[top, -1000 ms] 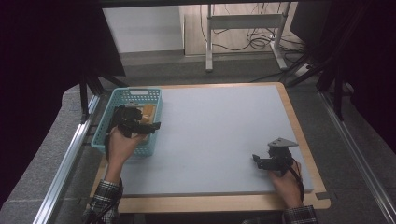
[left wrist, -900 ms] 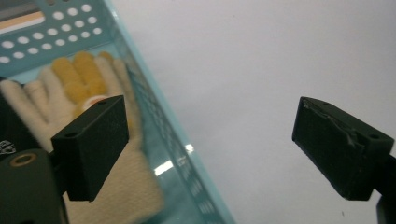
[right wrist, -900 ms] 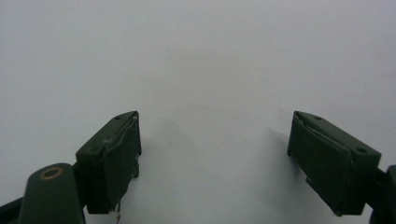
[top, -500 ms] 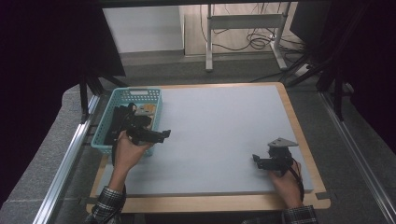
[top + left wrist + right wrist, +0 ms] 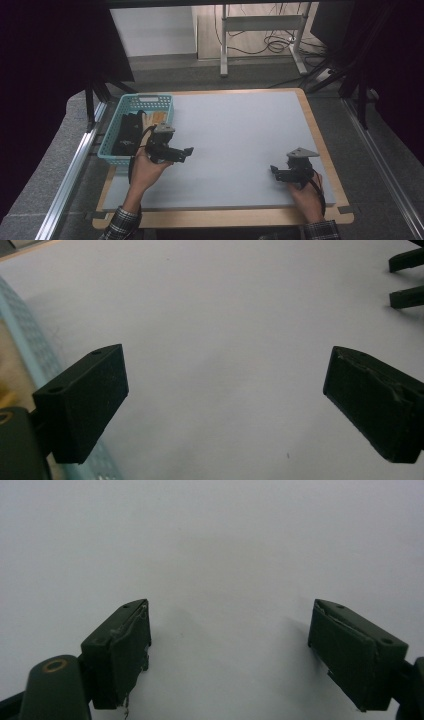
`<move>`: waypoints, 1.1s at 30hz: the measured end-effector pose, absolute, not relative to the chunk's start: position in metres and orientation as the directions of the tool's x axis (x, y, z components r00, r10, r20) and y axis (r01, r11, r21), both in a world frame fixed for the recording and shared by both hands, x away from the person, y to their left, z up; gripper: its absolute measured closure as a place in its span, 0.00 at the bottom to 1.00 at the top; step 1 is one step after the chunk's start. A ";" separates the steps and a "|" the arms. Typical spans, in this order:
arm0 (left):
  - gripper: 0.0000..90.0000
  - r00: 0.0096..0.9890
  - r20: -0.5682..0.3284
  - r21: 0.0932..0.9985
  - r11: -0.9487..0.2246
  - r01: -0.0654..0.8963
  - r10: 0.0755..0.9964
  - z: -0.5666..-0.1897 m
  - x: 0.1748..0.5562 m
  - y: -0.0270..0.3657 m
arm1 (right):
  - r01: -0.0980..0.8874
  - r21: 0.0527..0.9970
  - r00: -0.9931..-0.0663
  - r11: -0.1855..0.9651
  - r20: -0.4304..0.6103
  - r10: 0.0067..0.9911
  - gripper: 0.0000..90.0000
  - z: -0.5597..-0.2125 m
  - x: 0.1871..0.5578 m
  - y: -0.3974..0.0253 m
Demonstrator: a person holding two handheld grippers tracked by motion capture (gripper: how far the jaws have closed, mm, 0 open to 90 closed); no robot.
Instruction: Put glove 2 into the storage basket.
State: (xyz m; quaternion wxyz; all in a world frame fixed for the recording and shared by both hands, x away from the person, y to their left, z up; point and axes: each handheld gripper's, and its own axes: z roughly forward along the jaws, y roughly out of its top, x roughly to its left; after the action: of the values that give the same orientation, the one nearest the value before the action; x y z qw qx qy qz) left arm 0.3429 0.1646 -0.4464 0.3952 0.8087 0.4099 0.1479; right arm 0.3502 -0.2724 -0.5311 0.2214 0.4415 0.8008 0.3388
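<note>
Left claw point(image 5: 187, 151): I'm holding it over the grey table point(image 5: 240, 135) just right of the teal basket point(image 5: 114, 150), jaws spread wide w/ nothing between them. In the left gripper view the pads point(image 5: 85, 405) are standing well apart over bare mat; the basket's perforated wall point(image 5: 30, 347) is running along the left edge, close beside the left pad. I'm judging the claw is angled toward table centre, away from the basket, prob. to be free of its rim.

Right claw point(image 5: 274, 171): I'm resting it low at the near right of the table, jaws likewise spread and empty. In the right gripper view both pads point(image 5: 122, 650) are framing plain mat, nothing within reach. I'm judging it's parked here to keep the centre free for the left hand point(image 5: 145, 170).

Work items: they're sitting inside the basket at the far left of the table, a black object point(image 5: 126, 132) on the left side and pale tan pieces point(image 5: 157, 118) at the far right corner; exact type n/a, too small to tell. Neither claw is touching them.

Edges and room: the basket wall is the only obstacle near the left claw. The wooden border point(image 5: 320, 145) is lying just right of the right claw; the near edge is close under both wrists. Centre and far half of the table are offering wide room for moving.
</note>
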 end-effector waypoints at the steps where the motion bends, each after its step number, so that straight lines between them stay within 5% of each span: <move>1: 0.05 0.625 -0.083 0.762 -0.355 0.542 0.776 -0.447 0.342 0.163 | 0.557 0.739 -0.512 0.380 -0.055 0.857 0.19 -0.531 0.350 -0.272; 33: 0.00 0.708 -0.058 0.755 -0.433 0.493 0.703 -0.514 0.310 0.125 | 0.556 0.739 -0.512 0.381 -0.057 0.857 0.19 -0.531 0.350 -0.272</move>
State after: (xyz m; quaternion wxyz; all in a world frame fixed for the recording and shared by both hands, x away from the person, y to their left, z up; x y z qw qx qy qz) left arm 0.3101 0.1254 -0.5145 0.3943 0.8359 0.3577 0.1337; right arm 0.3500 -0.2722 -0.5313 0.2225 0.4412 0.8006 0.3390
